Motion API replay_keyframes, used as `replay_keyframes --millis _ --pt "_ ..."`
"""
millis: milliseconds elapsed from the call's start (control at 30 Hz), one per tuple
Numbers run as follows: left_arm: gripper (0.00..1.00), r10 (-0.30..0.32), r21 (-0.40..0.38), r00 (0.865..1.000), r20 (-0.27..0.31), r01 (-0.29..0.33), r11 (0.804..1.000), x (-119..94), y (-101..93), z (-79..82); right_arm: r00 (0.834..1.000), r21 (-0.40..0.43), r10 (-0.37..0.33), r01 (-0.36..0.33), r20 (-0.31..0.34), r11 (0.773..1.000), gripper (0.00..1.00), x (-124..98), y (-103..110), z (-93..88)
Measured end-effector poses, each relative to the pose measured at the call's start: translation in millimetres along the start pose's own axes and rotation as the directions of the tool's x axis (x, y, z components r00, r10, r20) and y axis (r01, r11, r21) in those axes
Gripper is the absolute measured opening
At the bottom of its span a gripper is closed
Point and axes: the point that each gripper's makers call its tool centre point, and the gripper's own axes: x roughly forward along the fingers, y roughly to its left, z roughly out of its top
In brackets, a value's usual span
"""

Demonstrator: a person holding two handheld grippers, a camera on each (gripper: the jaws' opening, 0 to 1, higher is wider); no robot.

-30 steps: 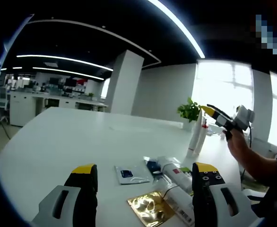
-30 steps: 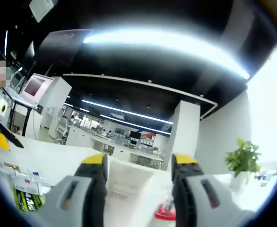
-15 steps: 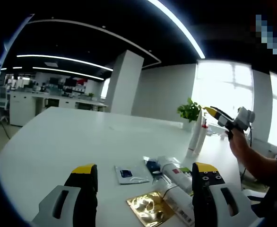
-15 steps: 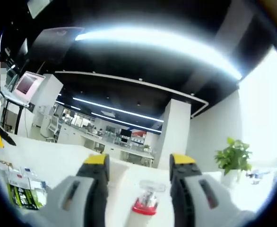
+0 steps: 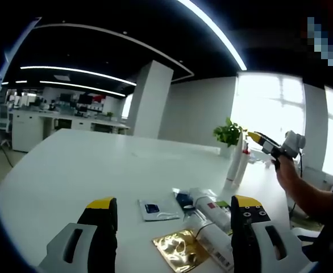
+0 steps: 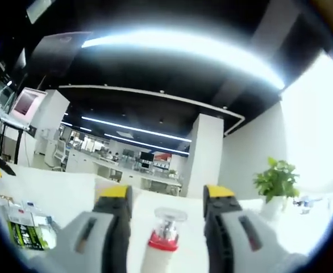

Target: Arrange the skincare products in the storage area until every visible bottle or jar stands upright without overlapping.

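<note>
- The thing we're working on is the tall white bottle (image 6: 162, 250) with a red collar and clear cap, standing upright on the white table (image 5: 98, 165); in the left gripper view it appears as a slim standing bottle (image 5: 234, 166) near the far edge, just in front of a potted plant (image 5: 228, 133).
- Our right gripper (image 6: 165, 199) has its jaws spread wide on either side of the cap, not touching it as far as we can see.
- Our left gripper (image 5: 172, 209) is also spread wide, holding nothing, above the lying items.
- We count one upright bottle, two tubes (image 5: 209, 207) lying on their sides close together, one clear sachet (image 5: 155, 209), one gold sachet (image 5: 179, 248), and a small dark-capped item (image 5: 183, 199) we cannot identify.
- We judge the main risk to be tipping: closing high on the narrow cap, or off-centre, could topple the bottle.
- The two lying tubes seem to overlap; lifting one may drag the other or the sachets.
</note>
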Motion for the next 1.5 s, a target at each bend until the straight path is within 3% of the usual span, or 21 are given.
replay_keyframes --millis 433,867,1000,1500 --pt "0.83 0.000 0.003 1.000 0.001 0.000 1.000 0.0 0.2 0.8 0.997 -0.012 -0.038 0.037 -0.074 0.999 0.46 -5.2 -9.7 -21.5" --pt "0.83 0.001 0.008 1.000 0.001 -0.001 1.000 -0.3 0.7 2.9 0.983 -0.022 -0.012 0.009 -0.183 1.000 0.40 0.0 2.7 -51.8" --pt "0.83 0.001 0.008 1.000 0.000 -0.001 1.000 -0.7 0.5 2.8 0.979 -0.014 0.008 -0.011 -0.205 1.000 0.32 3.9 6.0 -58.6" --pt "0.83 0.004 0.006 1.000 0.000 -0.004 1.000 -1.0 1.7 1.9 0.982 0.027 0.053 -0.049 -0.180 0.998 0.29 -5.7 15.8 -47.5"
